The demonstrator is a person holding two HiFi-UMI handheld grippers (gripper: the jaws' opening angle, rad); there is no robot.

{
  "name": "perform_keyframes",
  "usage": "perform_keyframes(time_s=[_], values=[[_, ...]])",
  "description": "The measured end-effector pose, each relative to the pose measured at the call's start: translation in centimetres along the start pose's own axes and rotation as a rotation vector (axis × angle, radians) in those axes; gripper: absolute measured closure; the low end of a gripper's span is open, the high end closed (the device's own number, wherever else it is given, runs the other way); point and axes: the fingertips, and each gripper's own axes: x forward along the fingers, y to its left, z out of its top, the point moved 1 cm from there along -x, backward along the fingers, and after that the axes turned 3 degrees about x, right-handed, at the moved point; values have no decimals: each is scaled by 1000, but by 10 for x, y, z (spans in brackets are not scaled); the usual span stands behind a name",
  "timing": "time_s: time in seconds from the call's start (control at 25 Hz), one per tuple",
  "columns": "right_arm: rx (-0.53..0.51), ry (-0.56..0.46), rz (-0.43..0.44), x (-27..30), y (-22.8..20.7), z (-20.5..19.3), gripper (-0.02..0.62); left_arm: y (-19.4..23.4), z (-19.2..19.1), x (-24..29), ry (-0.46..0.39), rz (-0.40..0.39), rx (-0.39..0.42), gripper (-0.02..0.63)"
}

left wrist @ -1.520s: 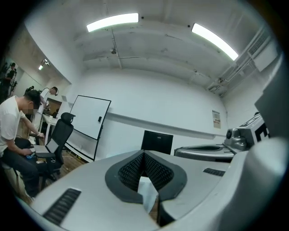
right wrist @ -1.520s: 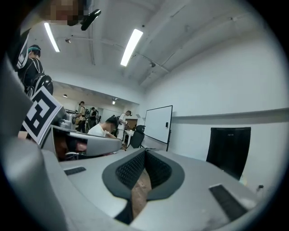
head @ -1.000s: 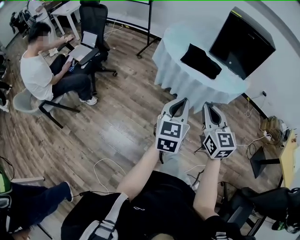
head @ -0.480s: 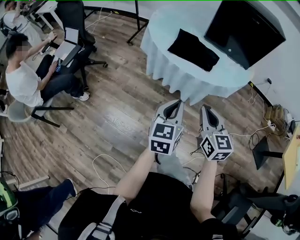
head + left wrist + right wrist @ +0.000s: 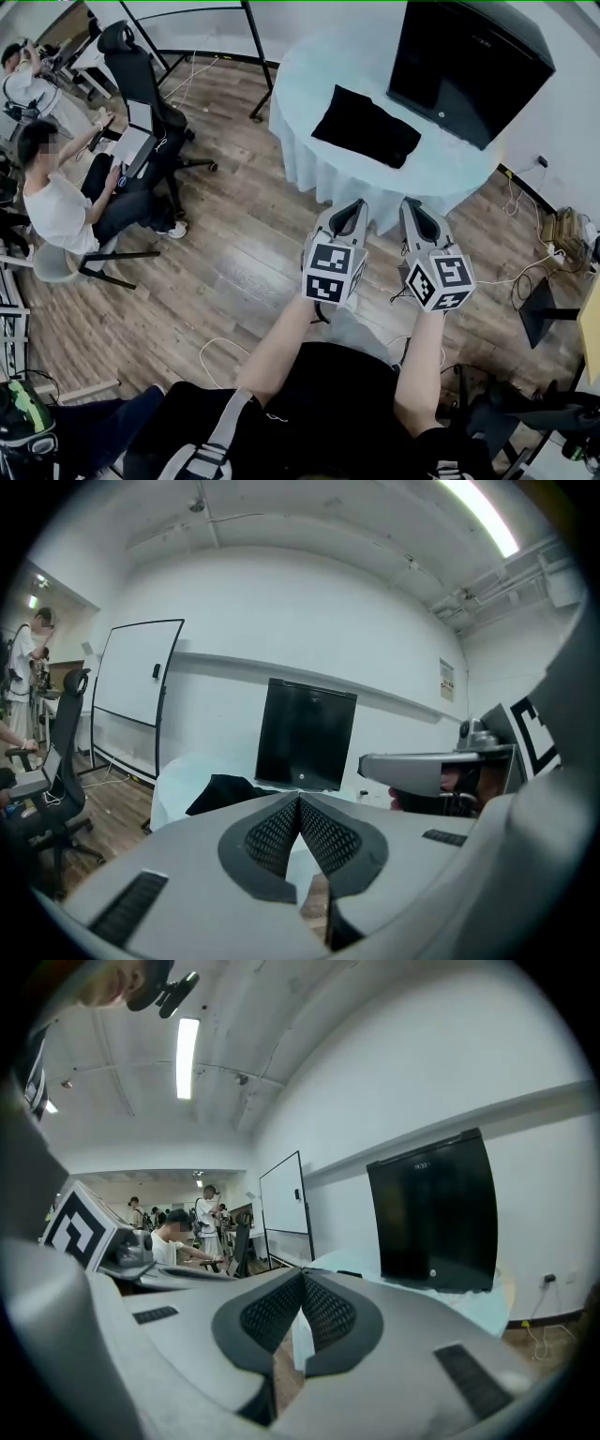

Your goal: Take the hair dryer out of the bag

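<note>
The left gripper (image 5: pixel 359 204) and right gripper (image 5: pixel 411 203) both have jaws together, empty. Arriving like that, they risk shoving the black bag (image 5: pixel 366 126) at twelve o'clock across the table (image 5: pixel 305 94).

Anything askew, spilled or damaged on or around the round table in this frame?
Nothing stands out. The black bag lies flat on the cloth-covered table, near the black screen. The left gripper and right gripper are shut, empty, short of the table.
</note>
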Motion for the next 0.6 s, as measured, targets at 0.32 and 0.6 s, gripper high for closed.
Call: perform_keyframes(time_s=[0.32,0.6], values=[[-23,-85,-7,-1,-51,48,592,-19,38,41,-47,23,92,592],[-19,-81,-12,-4,-69,46,592,-22,25,59,12,22,84,592]])
